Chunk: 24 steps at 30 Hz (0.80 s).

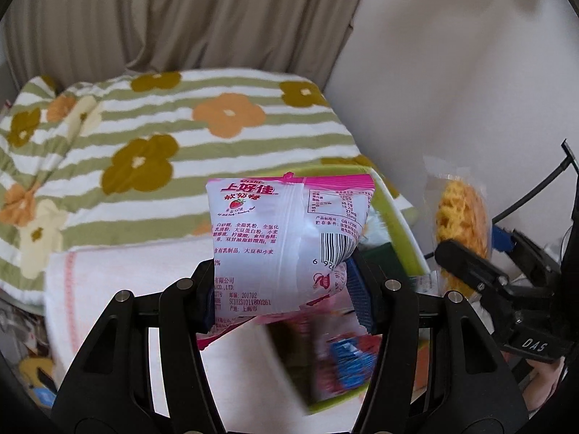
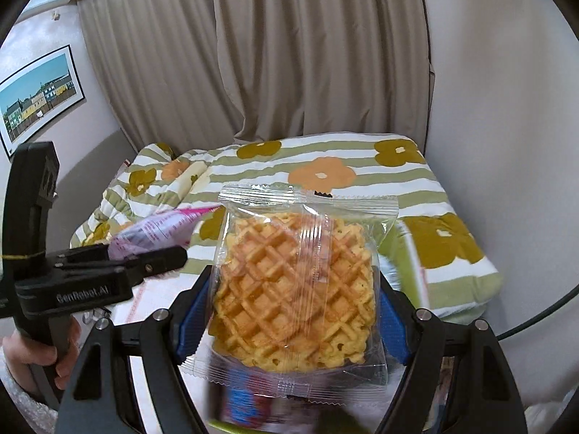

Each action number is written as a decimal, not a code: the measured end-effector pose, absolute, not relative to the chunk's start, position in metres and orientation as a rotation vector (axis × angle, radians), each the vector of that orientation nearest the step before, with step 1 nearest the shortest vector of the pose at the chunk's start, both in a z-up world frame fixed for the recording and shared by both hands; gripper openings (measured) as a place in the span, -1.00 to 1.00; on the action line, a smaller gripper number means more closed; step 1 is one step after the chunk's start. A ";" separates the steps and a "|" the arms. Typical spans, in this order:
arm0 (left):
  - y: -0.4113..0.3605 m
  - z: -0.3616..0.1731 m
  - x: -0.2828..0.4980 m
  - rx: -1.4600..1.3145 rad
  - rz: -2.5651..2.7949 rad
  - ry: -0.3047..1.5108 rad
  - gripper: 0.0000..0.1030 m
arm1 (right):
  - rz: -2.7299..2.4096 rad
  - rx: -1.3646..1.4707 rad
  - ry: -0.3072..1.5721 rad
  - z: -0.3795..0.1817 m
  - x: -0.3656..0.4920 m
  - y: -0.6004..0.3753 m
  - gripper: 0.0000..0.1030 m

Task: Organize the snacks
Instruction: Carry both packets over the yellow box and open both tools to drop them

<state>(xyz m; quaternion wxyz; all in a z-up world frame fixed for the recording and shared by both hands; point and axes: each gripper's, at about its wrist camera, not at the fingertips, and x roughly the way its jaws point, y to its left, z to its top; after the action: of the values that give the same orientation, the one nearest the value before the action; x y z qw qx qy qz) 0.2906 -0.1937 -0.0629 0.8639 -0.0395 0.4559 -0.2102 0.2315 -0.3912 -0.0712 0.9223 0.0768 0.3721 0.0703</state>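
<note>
We hold two snacks above the green tray [image 1: 398, 224]: left gripper [image 1: 286, 300] jaws pinching the pink candy bag [image 1: 275, 238], right gripper [image 2: 289, 318] jaws clamping the waffle pack [image 2: 296, 289]; neither yet sorted.

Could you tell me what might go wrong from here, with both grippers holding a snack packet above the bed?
1. The left gripper pinches the pink candy packet only near its lower end; the slick, crumpled film could slip out.
2. The right gripper squeezes the clear-wrapped waffle by its edges; more pressure might crack it.
3. The two grippers are close together, so the packets could knock each other above the green bin.
</note>
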 end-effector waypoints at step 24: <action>-0.252 -0.097 0.319 0.067 -0.382 1.003 0.99 | 0.172 0.291 0.854 -0.106 0.282 -0.465 0.47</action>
<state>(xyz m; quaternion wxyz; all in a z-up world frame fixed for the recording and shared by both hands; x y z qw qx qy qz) 0.3190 -0.2524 -0.0967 0.8590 0.0319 0.4775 -0.1819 0.2816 -0.4654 -0.1064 0.8963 0.1405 0.4123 0.0831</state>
